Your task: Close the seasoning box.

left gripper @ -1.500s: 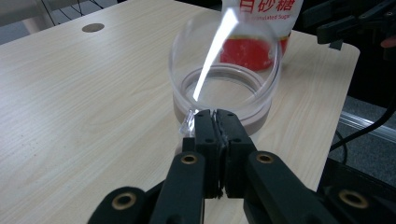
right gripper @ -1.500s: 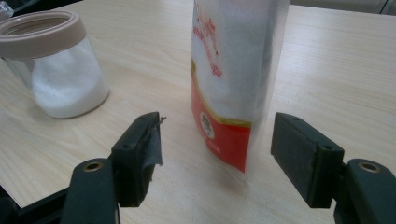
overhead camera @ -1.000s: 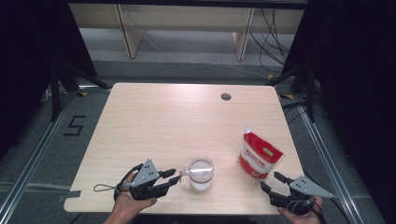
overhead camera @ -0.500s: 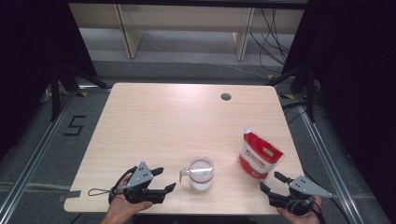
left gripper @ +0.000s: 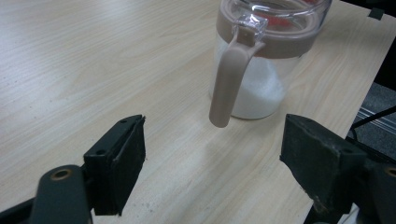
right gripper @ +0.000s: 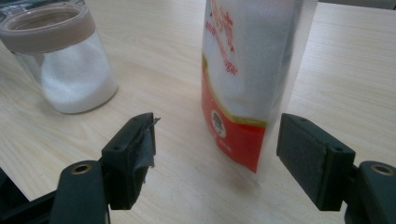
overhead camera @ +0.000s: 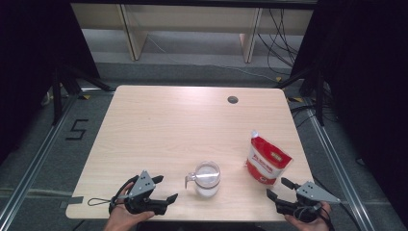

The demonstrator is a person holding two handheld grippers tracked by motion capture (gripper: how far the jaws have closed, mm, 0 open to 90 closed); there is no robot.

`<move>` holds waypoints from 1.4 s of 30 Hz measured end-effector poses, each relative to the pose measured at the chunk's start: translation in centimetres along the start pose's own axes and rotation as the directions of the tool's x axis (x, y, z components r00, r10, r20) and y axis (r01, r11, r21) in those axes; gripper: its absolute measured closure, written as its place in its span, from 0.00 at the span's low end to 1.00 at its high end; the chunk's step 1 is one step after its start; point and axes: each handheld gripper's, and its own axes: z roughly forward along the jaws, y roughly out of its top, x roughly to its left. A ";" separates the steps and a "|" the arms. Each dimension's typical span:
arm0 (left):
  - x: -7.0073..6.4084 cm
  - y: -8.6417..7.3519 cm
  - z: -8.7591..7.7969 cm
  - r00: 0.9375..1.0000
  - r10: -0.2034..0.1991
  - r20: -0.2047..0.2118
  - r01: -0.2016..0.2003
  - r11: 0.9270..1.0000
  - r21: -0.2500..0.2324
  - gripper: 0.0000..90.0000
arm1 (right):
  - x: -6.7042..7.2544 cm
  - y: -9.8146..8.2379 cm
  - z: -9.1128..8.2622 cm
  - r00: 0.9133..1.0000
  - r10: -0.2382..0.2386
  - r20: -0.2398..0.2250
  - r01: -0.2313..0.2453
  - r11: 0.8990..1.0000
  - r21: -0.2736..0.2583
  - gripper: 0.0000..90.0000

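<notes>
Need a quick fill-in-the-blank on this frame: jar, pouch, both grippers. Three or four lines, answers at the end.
1. The clear glass jar with the taupe plastic collar holds a ____ powder.
2. Its taupe handle points toward the ____ gripper.
3. The red-and-white plastic pouch stands ____ on the light wooden table.
4. The right gripper has its jaws ____, with nothing between them.

Missing words: white; left; upright; open

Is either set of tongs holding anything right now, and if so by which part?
Nothing is held. The left tongs have just been opening, with the jar's handle ahead of them, untouched. The right tongs stand open before the sugar pouch.
</notes>
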 end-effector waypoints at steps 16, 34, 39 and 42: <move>0.1 -1.2 -0.1 1.000 0.006 0.000 -0.006 0.999 0.032 0.22 | 0.2 0.0 0.0 1.000 0.004 -0.008 -0.004 1.000 0.013 0.32; 0.2 -1.5 -0.2 1.000 0.002 0.000 -0.002 0.999 0.041 0.23 | 0.3 0.0 0.1 1.000 0.009 -0.015 -0.009 1.000 0.023 0.32; 0.2 -1.5 -0.2 1.000 0.006 -0.001 -0.006 0.999 0.042 0.23 | -0.1 0.0 0.2 1.000 -0.023 -0.018 0.024 1.000 0.016 0.32; 0.2 -1.5 -0.2 1.000 0.001 -0.001 -0.001 0.999 0.041 0.23 | -0.1 0.0 0.2 1.000 -0.024 -0.019 0.024 1.000 0.016 0.32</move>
